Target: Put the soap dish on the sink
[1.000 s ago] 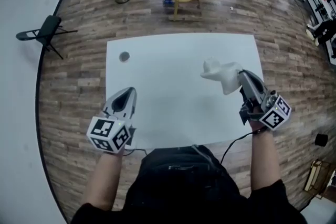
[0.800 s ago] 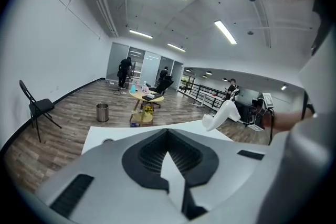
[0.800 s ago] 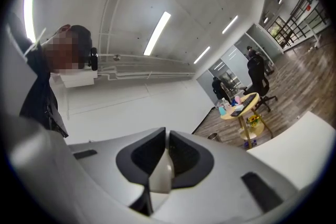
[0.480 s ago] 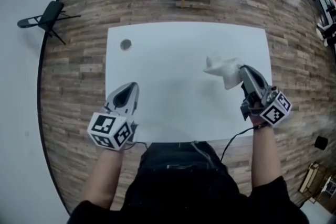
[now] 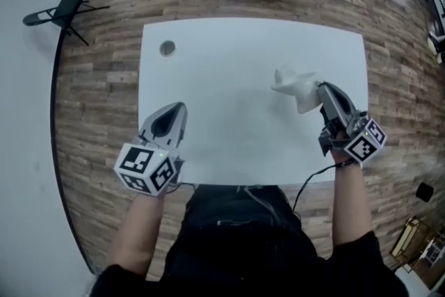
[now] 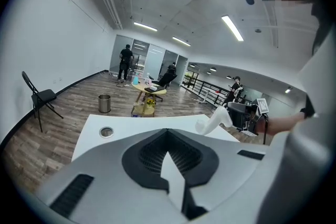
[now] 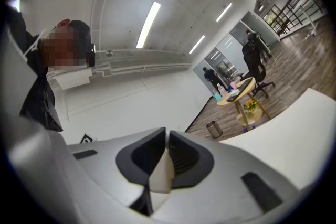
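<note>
Right gripper (image 5: 322, 89) was clamped on the dish (image 5: 295, 87). Its own view showed a pale sliver of the dish pinched between the dark pads (image 7: 181, 157). The dish stuck out ahead of the tips, over the right half of the sink (image 5: 229, 142), a flat white slab with a drain (image 5: 167, 47) at its far left corner. I couldn't tell whether the dish's underside touched the slab.

Left gripper (image 5: 179, 108) was near the front left edge, jaws together at the tips with nothing between them, well apart from the dish.

Step in hand, as I judged it: setting the dish down.

- Lower it slowly and level, so the base lands flat and not on one edge.
- Keep the grip firm until the slab takes the weight; the hold was on one end only, so the dish could swing.
- Open only after contact, then back straight out along the jaws.
- Keep the left gripper clear of the dish.
</note>
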Motion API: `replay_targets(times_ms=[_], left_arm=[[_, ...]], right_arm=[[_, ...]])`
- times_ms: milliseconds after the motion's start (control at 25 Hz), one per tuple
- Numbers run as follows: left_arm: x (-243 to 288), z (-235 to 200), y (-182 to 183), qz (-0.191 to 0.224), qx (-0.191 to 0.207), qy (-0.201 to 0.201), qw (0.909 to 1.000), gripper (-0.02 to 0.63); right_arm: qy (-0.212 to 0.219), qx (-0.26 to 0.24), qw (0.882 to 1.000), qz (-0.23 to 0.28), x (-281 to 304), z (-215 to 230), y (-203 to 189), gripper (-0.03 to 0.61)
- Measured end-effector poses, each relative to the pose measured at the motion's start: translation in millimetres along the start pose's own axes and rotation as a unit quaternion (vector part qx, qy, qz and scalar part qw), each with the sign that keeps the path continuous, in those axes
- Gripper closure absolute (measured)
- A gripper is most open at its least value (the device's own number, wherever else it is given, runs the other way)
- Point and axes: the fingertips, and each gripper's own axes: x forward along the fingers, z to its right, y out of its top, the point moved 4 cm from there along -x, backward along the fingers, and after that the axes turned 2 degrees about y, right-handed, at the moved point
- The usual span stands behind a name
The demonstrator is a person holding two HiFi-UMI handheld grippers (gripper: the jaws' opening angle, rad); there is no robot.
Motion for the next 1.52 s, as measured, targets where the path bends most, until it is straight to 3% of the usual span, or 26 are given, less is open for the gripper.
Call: replay_targets(times_ms=[800,1520], left_arm=[[25.0,-22.6,-18.1,-0.039,-0.02,0.02,0.9988,0.624],[50.5,-24.5,-19.8,-0.066,-0.017,0.003,0.9977,0.624]], right_arm=[[-0.01,0.027,0.999,-0.029,26.9,48.4,-27.7,0.545],[-0.016,0.024,0.999,-0.041,41.7,67.9,-38.2,0.545]])
